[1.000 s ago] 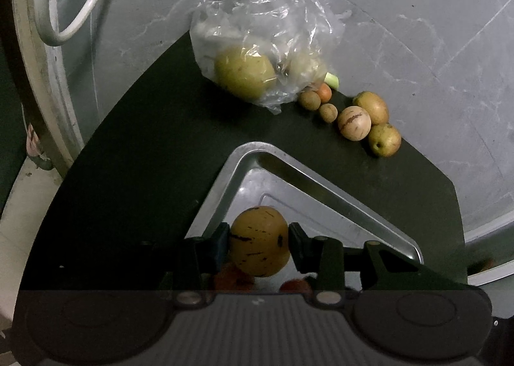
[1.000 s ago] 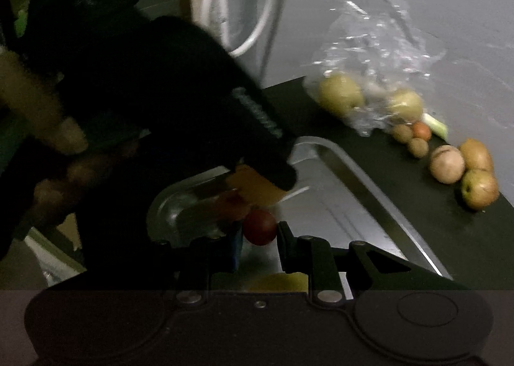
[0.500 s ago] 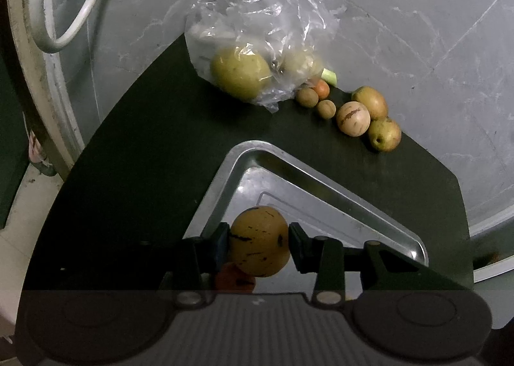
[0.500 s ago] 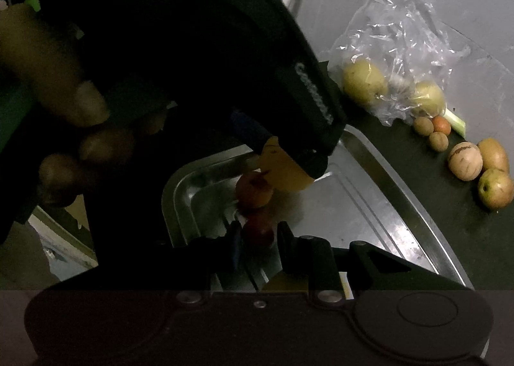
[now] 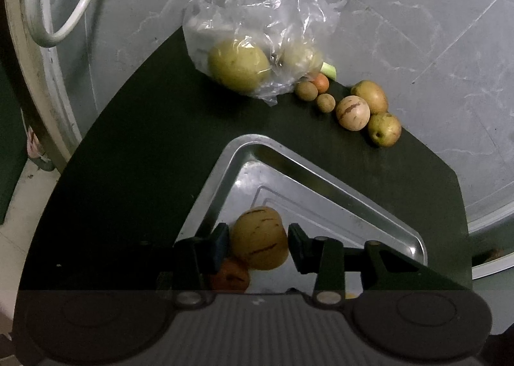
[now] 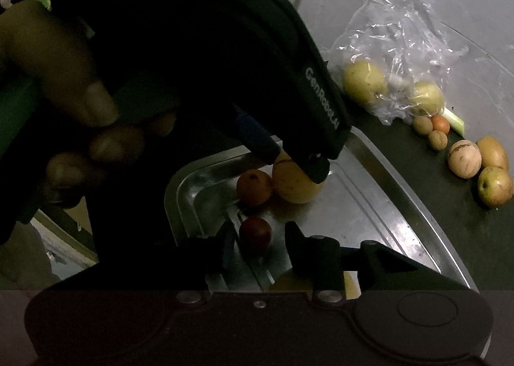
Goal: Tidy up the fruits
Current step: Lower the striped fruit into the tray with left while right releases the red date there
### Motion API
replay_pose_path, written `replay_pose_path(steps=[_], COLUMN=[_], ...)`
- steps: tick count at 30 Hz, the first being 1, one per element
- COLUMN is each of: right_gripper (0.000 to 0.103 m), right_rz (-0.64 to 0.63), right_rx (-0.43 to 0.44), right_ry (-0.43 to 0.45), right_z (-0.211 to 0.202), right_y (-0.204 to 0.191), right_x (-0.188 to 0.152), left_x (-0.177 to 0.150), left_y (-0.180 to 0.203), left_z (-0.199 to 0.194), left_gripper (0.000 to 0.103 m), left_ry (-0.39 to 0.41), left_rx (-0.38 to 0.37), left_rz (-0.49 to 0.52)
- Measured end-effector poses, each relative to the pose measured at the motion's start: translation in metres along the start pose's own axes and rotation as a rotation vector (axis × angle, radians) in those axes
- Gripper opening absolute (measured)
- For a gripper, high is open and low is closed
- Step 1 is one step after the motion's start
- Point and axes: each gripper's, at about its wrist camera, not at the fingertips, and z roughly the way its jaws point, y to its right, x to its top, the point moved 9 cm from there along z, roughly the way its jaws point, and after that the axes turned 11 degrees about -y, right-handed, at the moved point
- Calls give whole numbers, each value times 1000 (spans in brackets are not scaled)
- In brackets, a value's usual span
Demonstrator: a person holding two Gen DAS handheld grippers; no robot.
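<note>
The left gripper (image 5: 259, 242) stands over the rectangular stainless-steel tray (image 5: 324, 179) with the striped yellow melon-like fruit (image 5: 259, 238) between its fingers; the fruit sits low in the tray, apparently for release beside the orange-red round fruit (image 5: 229, 275), so the sorted pieces collect in one corner. A narrow gap shows at the right pad, so whether the fingers pinch or have loosened cannot be told. The right gripper (image 6: 257, 242) is spread, straddling a small dark-red fruit (image 6: 255, 233) without visible contact. Only the right wrist view shows the person's hand (image 6: 64, 115) on the left tool. Both views show unsorted fruit beside the clear plastic bag (image 5: 260, 38), on the dark mat (image 5: 144, 147).
</note>
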Motion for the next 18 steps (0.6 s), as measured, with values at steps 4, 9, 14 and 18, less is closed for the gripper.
replay_pose_path(steps=[4, 9, 14, 18], right_gripper=[48, 67, 81, 88], right_rz=[11, 61, 99, 132], right_rx=[-3, 4, -9, -26], right_ry=[4, 37, 53, 51], right_z=[-2, -12, -21, -27], right_y=[2, 9, 16, 20], right_x=[0, 0, -3, -11], left_x=[-1, -1, -6, -15], left_y=[-1, -4, -9, -17], left_z=[-2, -15, -34, -43], left_gripper=[46, 63, 84, 92], left_ry=[-1, 26, 49, 22], left_rx=[-8, -16, 3, 24], left_rz=[-5, -2, 50, 120])
